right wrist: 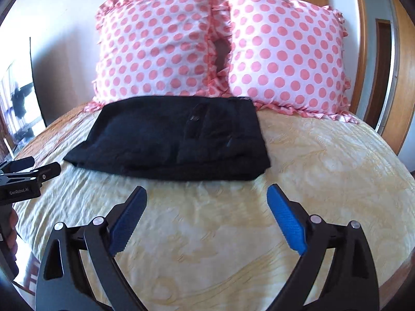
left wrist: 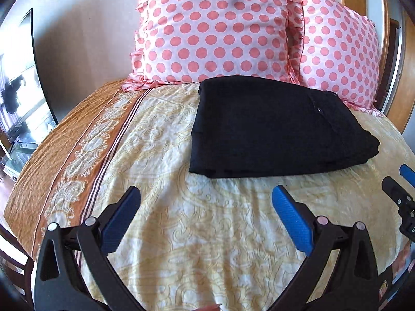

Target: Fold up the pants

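The black pants (left wrist: 275,127) lie folded into a flat rectangular stack on the yellow patterned bedspread (left wrist: 207,233), just in front of the pillows. They also show in the right wrist view (right wrist: 171,137). My left gripper (left wrist: 206,199) is open and empty, held over the bedspread a short way in front of the stack. My right gripper (right wrist: 207,197) is open and empty too, in front of the stack's near edge. Each gripper shows at the edge of the other's view: the right one (left wrist: 399,186), the left one (right wrist: 28,173).
Two pink polka-dot pillows (right wrist: 155,46) (right wrist: 288,54) lean against the wall behind the pants. The bedspread has an orange border (left wrist: 59,142) on the left, where the bed ends. A wooden door frame (right wrist: 402,77) stands at the right.
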A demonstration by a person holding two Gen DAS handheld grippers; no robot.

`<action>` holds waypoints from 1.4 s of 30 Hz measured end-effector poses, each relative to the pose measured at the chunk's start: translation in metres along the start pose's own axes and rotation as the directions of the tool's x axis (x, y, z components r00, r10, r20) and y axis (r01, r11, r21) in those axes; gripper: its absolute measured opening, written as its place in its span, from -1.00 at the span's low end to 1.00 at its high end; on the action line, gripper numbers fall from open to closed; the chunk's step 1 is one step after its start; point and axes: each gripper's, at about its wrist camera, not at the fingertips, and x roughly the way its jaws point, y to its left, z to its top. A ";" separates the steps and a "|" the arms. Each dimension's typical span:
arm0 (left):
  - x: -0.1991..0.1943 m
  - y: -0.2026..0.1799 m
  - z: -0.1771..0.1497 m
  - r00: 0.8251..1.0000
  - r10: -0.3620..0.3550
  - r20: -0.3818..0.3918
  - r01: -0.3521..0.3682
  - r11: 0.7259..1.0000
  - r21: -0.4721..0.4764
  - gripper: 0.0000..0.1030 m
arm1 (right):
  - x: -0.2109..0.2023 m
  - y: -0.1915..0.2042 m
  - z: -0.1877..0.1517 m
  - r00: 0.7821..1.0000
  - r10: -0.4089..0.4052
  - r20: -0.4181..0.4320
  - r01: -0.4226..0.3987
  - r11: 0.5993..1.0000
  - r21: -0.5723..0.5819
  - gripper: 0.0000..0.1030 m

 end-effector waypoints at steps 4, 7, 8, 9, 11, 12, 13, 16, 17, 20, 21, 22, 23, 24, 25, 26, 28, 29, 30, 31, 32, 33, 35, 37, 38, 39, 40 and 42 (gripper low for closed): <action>-0.004 -0.008 -0.023 1.000 -0.007 -0.016 0.007 1.000 0.025 0.96 | 0.002 0.013 -0.018 1.000 -0.021 -0.015 0.021 1.000 -0.003 0.86; -0.003 -0.015 -0.034 1.000 -0.004 -0.020 0.005 0.999 0.043 0.96 | 0.004 0.015 -0.028 0.999 -0.023 -0.031 0.024 1.000 0.014 0.86; -0.001 -0.017 -0.037 1.000 -0.007 -0.024 0.009 0.999 0.048 0.96 | 0.005 0.016 -0.031 0.999 -0.023 -0.035 0.024 1.000 0.021 0.86; 0.000 -0.018 -0.040 1.000 -0.010 -0.027 0.011 0.999 0.051 0.96 | 0.005 0.016 -0.032 0.999 -0.025 -0.039 0.026 0.999 0.026 0.86; 0.002 -0.021 -0.044 0.999 -0.017 -0.035 0.019 0.998 0.059 0.96 | 0.007 0.015 -0.036 0.998 -0.025 -0.051 0.027 0.999 0.037 0.86; 0.002 -0.022 -0.046 0.999 -0.017 -0.036 0.019 0.998 0.061 0.96 | 0.008 0.015 -0.037 0.998 -0.026 -0.057 0.029 0.999 0.040 0.86; 0.003 -0.023 -0.047 0.999 -0.015 -0.037 0.018 0.998 0.065 0.96 | 0.008 0.015 -0.039 0.998 -0.030 -0.061 0.032 0.999 0.040 0.86; 0.004 -0.022 -0.051 0.999 -0.017 -0.031 0.019 0.998 0.056 0.96 | 0.008 0.015 -0.041 0.997 -0.041 -0.064 0.043 0.998 0.035 0.87; 0.004 -0.021 -0.052 0.999 -0.022 -0.030 0.023 0.999 0.045 0.96 | 0.008 0.014 -0.041 0.997 -0.039 -0.066 0.041 0.998 0.039 0.87; 0.003 -0.019 -0.054 0.999 -0.029 -0.025 0.029 0.999 0.027 0.96 | 0.011 0.014 -0.042 0.996 -0.039 -0.078 0.043 0.998 0.047 0.88; 0.003 -0.019 -0.055 0.999 -0.027 -0.022 0.027 0.999 0.028 0.96 | 0.012 0.014 -0.043 0.996 -0.038 -0.082 0.042 0.998 0.048 0.89; 0.003 -0.019 -0.055 1.000 -0.026 -0.018 0.026 0.999 0.025 0.96 | 0.013 0.014 -0.044 0.996 -0.036 -0.086 0.041 0.998 0.050 0.91; 0.003 -0.019 -0.055 1.000 -0.025 -0.014 0.025 0.999 0.025 0.96 | 0.013 0.015 -0.044 0.996 -0.039 -0.082 0.043 0.998 0.046 0.91; 0.003 -0.019 -0.055 1.000 -0.024 -0.009 0.025 0.999 0.025 0.97 | 0.013 0.016 -0.045 0.996 -0.045 -0.082 0.048 0.998 0.038 0.93; 0.002 -0.020 -0.056 1.000 -0.024 -0.003 0.024 0.999 0.025 0.97 | 0.013 0.017 -0.045 0.995 -0.055 -0.078 0.057 0.998 0.032 0.96; 0.002 -0.020 -0.057 1.000 -0.023 0.002 0.023 0.999 0.026 0.97 | 0.013 0.017 -0.045 0.995 -0.061 -0.079 0.064 0.997 0.038 0.97; 0.001 -0.020 -0.058 1.000 -0.023 0.012 0.023 0.999 0.027 0.97 | 0.013 0.016 -0.046 0.995 -0.067 -0.073 0.071 0.997 0.043 0.97; 0.001 -0.020 -0.058 1.000 -0.023 0.017 0.022 0.999 0.026 0.97 | 0.012 0.016 -0.047 0.995 -0.068 -0.072 0.071 0.996 0.046 0.97; 0.000 -0.020 -0.059 1.000 -0.023 0.021 0.022 0.999 0.026 0.97 | 0.012 0.016 -0.047 0.995 -0.067 -0.071 0.071 0.996 0.045 0.97; 0.000 -0.021 -0.059 0.999 -0.023 0.024 0.022 0.999 0.025 0.97 | 0.012 0.015 -0.047 0.995 -0.067 -0.071 0.070 0.997 0.042 0.97; 0.000 -0.021 -0.059 0.999 -0.023 0.027 0.022 0.999 0.025 0.97 | 0.012 0.015 -0.047 0.995 -0.066 -0.071 0.070 0.997 0.043 0.97; -0.001 -0.020 -0.059 0.999 -0.023 0.028 0.022 0.999 0.025 0.97 | 0.012 0.015 -0.047 0.995 -0.067 -0.072 0.070 0.997 0.042 0.97; -0.001 -0.021 -0.060 0.999 -0.023 0.032 0.022 0.999 0.025 0.97 | 0.012 0.015 -0.047 0.995 -0.067 -0.072 0.070 0.997 0.043 0.97; -0.001 -0.021 -0.060 0.999 -0.024 0.036 0.023 0.999 0.026 0.97 | 0.012 0.015 -0.047 0.995 -0.067 -0.070 0.070 0.997 0.042 0.97; -0.001 -0.020 -0.060 0.999 -0.026 0.038 0.024 0.999 0.028 0.97 | 0.012 0.015 -0.047 0.995 -0.067 -0.069 0.070 0.997 0.042 0.97; -0.001 -0.020 -0.060 0.999 -0.026 0.038 0.025 0.999 0.028 0.97 | 0.012 0.015 -0.047 0.995 -0.066 -0.069 0.069 0.997 0.042 0.97; -0.001 -0.020 -0.060 0.999 -0.027 0.038 0.026 0.999 0.028 0.97 | 0.012 0.014 -0.047 0.995 -0.066 -0.068 0.069 0.997 0.042 0.97; -0.001 -0.020 -0.060 0.999 -0.025 0.038 0.024 0.999 0.027 0.97 | 0.012 0.015 -0.047 0.995 -0.066 -0.068 0.069 0.997 0.042 0.97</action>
